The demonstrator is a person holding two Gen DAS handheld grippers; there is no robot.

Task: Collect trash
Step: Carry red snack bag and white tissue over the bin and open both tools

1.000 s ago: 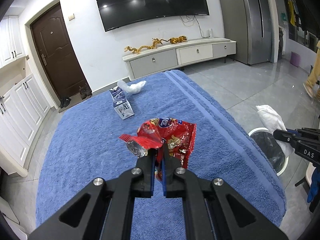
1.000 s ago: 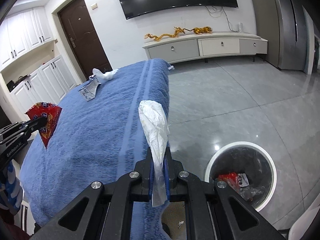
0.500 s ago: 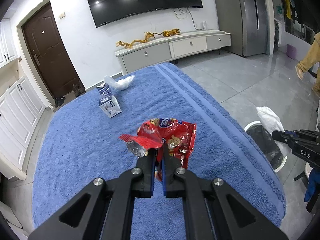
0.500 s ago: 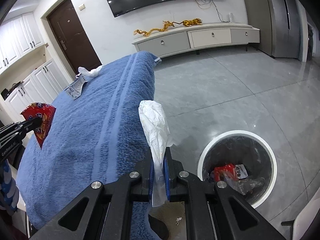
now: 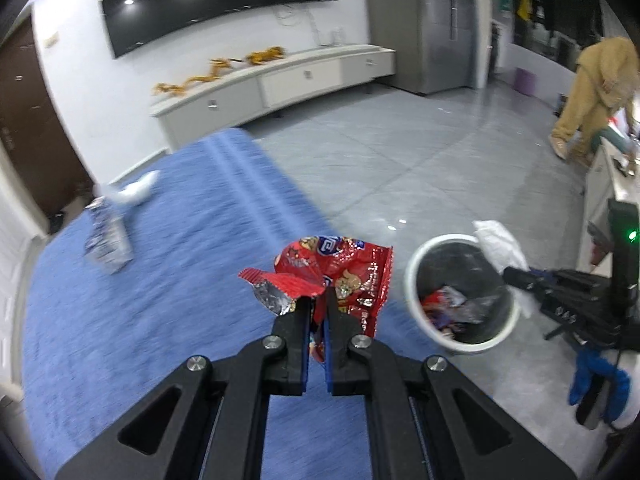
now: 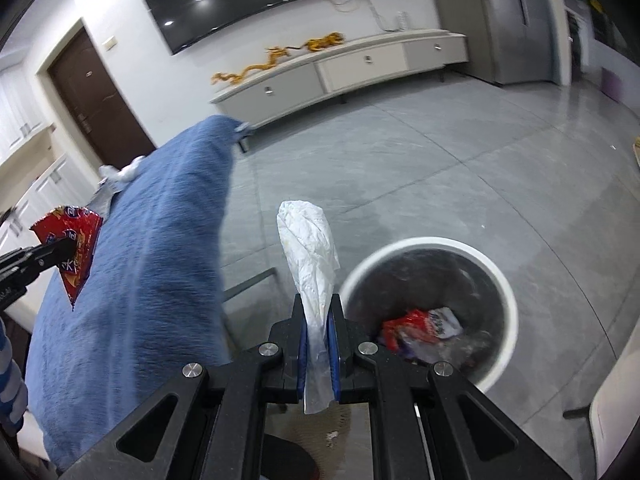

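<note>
Carry-to-bin step. Left claw [image 5: 318, 312] clenched on red snack wrapper [image 5: 340, 276]; right claw [image 6: 319, 336] grips white tissue [image 6: 312, 256] — bin [image 6: 430, 246] at 2 o'clock. Next: centre over opening, release.

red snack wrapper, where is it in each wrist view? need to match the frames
Left wrist: red snack wrapper at centre, pinched in the left gripper.
Right wrist: same wrapper at far left edge, beside the blue cloth.
Shared landmark: white-rimmed trash bin, on the floor in both.

A wall television [image 5: 216, 4] hangs above a low white cabinet [image 5: 280, 84].
</note>
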